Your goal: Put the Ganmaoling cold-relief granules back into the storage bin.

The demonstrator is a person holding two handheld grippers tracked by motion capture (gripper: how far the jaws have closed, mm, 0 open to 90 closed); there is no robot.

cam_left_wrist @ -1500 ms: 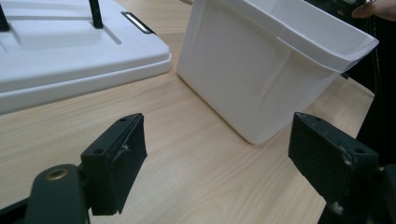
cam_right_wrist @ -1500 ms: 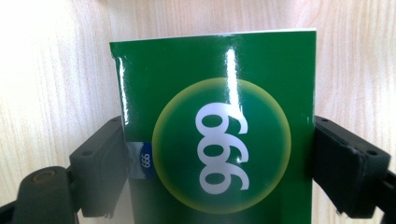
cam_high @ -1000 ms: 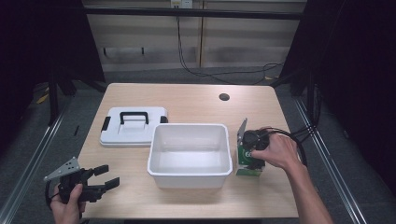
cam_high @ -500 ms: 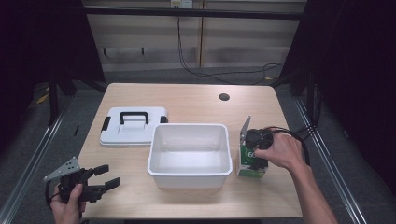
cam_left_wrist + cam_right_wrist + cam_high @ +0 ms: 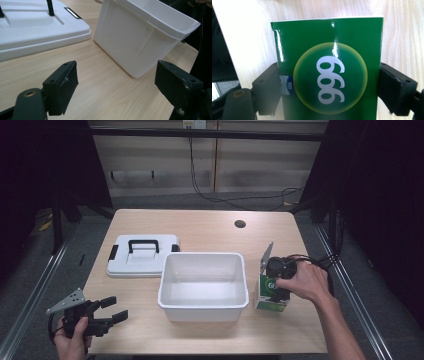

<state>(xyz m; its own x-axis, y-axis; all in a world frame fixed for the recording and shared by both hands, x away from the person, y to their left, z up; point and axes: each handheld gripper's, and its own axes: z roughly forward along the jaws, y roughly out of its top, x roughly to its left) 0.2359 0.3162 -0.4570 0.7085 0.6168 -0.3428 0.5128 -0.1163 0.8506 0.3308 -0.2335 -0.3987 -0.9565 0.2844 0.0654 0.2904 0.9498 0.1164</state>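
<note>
Right gripper (image 5: 274, 287) clamps a glossy green carton (image 5: 329, 72) beside the white plastic tub (image 5: 202, 279).
Right gripper view reads "999" on its label; left gripper (image 5: 117, 87) gapes wide near the tub's corner.

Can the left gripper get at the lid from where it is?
Probably yes. The left gripper is open and empty, and bare table lies between it and the lid; the bin sits off to the side.
</note>
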